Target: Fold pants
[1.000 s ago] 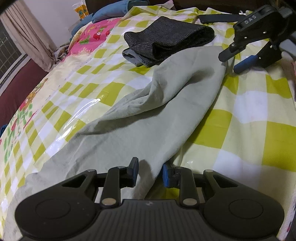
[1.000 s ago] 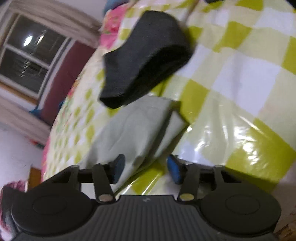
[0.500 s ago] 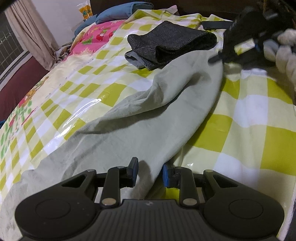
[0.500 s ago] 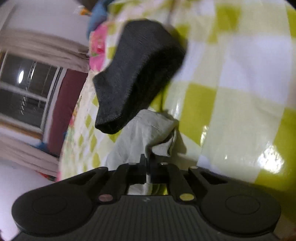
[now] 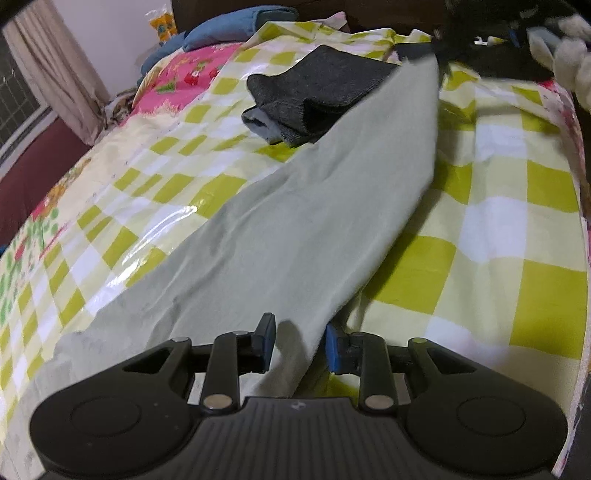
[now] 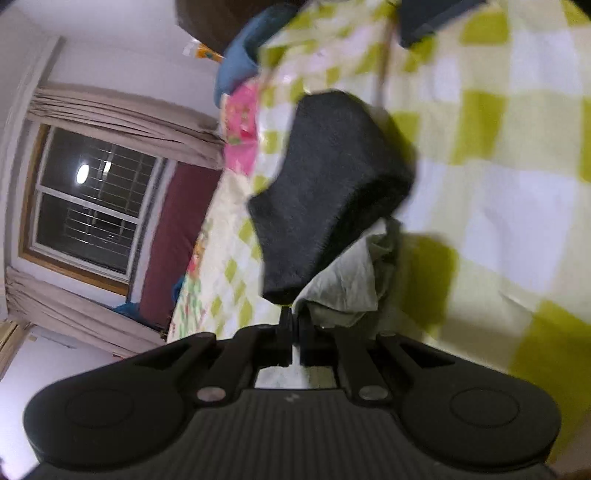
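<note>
Pale green pants (image 5: 314, 221) lie lengthwise across a bed covered in green-and-white check plastic (image 5: 491, 221). Their near end runs between the fingers of my left gripper (image 5: 299, 345). That gripper is open, its blue pads standing off the cloth on either side. The far end is lifted and pulled taut up to my right gripper (image 5: 476, 44), a blurred dark shape at the top right. In the right wrist view my right gripper (image 6: 293, 325) is shut on a bunched corner of the pants (image 6: 347, 280), raised above the bed.
A folded dark grey garment (image 5: 317, 96) sits just left of the pants' far part, also close ahead as the dark garment (image 6: 325, 184). A blue pillow (image 5: 225, 33) lies at the bed's head. A curtain and window (image 6: 92, 199) are on the left; the bed's right edge (image 5: 580, 221) is near.
My right gripper went from open to shut on the pants' far end and lifted it, pulling the cloth straight and taut. My left gripper has stayed where it was.
</note>
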The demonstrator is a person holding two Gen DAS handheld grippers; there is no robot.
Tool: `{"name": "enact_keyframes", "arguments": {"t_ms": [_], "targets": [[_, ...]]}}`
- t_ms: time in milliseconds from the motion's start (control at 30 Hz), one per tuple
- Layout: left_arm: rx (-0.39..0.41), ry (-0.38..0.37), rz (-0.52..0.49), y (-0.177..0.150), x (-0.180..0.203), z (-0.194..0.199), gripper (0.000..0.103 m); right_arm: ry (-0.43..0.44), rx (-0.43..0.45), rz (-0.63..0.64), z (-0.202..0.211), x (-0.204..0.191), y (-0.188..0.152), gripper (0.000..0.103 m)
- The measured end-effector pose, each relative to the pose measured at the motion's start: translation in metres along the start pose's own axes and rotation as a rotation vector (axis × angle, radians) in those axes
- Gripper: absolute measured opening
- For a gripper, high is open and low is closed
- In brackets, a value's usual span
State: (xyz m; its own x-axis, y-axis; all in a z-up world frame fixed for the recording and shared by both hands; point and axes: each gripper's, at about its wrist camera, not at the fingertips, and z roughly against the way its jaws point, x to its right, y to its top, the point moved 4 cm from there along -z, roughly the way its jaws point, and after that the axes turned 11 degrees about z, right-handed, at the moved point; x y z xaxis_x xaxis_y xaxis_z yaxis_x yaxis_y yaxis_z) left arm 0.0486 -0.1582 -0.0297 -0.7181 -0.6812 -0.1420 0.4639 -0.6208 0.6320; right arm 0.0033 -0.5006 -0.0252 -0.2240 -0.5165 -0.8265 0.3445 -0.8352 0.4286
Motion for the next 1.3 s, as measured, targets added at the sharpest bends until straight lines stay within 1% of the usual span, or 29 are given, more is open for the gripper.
{"name": "enact_keyframes", "arguments": {"t_ms": [100, 200, 267, 367, 467, 533, 600, 633, 667, 700, 733, 767, 800, 867, 933, 967, 1033, 1067, 1133, 1167, 1233, 1300], "targets": [[-0.007, 0.012, 0.020, -0.001, -0.007, 0.000, 0.044, 0.064, 0.020, 0.068, -0.004, -0.032, 0.017, 0.004], [0.000, 0.016, 0.034, -0.001, -0.010, 0.003, 0.044, 0.101, 0.033, 0.132, -0.009, -0.058, 0.027, 0.004], [-0.001, 0.015, 0.036, -0.002, -0.011, 0.003, 0.044, 0.087, 0.029, 0.162, -0.014, -0.065, 0.028, 0.004], [-0.006, 0.011, 0.026, -0.003, -0.009, 0.002, 0.044, 0.052, 0.024, 0.180, -0.013, -0.064, 0.025, 0.004], [-0.002, 0.011, 0.014, -0.002, -0.006, 0.003, 0.044, 0.073, 0.046, 0.211, -0.001, -0.069, 0.025, 0.004], [-0.011, 0.007, 0.024, -0.005, -0.005, 0.002, 0.044, 0.046, 0.059, 0.242, 0.005, -0.067, 0.023, 0.004], [-0.006, 0.009, 0.027, -0.009, -0.003, 0.000, 0.044, -0.021, 0.049, 0.206, 0.005, -0.045, 0.020, 0.004], [0.002, 0.007, 0.037, -0.012, -0.002, 0.001, 0.044, -0.059, 0.033, 0.151, 0.005, -0.027, 0.019, 0.005], [0.008, 0.001, 0.054, -0.013, -0.003, 0.002, 0.044, -0.092, 0.010, 0.065, 0.005, -0.006, 0.016, 0.005], [0.015, -0.007, 0.073, -0.015, -0.003, 0.003, 0.044, -0.104, 0.001, 0.011, 0.006, 0.005, 0.013, 0.005], [0.028, -0.018, 0.098, -0.016, -0.005, 0.004, 0.044, -0.114, 0.004, -0.007, 0.009, 0.008, 0.011, 0.005], [0.038, -0.029, 0.115, -0.017, -0.007, 0.006, 0.044, -0.129, 0.011, 0.015, 0.011, 0.002, 0.009, 0.005], [0.054, -0.048, 0.138, -0.020, -0.011, 0.009, 0.044, -0.138, 0.020, 0.063, 0.011, -0.012, 0.009, 0.005], [0.095, -0.066, 0.181, -0.027, -0.020, 0.019, 0.045, -0.119, 0.037, 0.182, 0.006, -0.055, 0.013, 0.005], [0.138, -0.064, 0.236, -0.037, -0.035, 0.032, 0.047, -0.073, 0.043, 0.336, -0.007, -0.114, 0.010, 0.005], [0.153, -0.056, 0.265, -0.043, -0.043, 0.039, 0.047, -0.040, 0.038, 0.425, -0.017, -0.150, 0.003, 0.005], [0.179, -0.032, 0.345, -0.061, -0.067, 0.054, 0.047, 0.048, -0.006, 0.579, -0.044, -0.220, -0.025, 0.005], [0.186, -0.014, 0.393, -0.073, -0.082, 0.062, 0.048, 0.091, -0.042, 0.651, -0.061, -0.252, -0.044, 0.005], [0.185, 0.032, 0.461, -0.095, -0.106, 0.074, 0.048, 0.178, -0.127, 0.794, -0.097, -0.312, -0.094, 0.005], [0.186, 0.057, 0.487, -0.105, -0.115, 0.078, 0.048, 0.230, -0.185, 0.855, -0.119, -0.339, -0.126, 0.005], [0.178, 0.098, 0.548, -0.129, -0.134, 0.090, 0.048, 0.319, -0.319, 0.945, -0.160, -0.379, -0.194, 0.005], [0.173, 0.117, 0.601, -0.150, -0.148, 0.098, 0.049, 0.386, -0.494, 1.088, -0.203, -0.402, -0.272, 0.006]]}}
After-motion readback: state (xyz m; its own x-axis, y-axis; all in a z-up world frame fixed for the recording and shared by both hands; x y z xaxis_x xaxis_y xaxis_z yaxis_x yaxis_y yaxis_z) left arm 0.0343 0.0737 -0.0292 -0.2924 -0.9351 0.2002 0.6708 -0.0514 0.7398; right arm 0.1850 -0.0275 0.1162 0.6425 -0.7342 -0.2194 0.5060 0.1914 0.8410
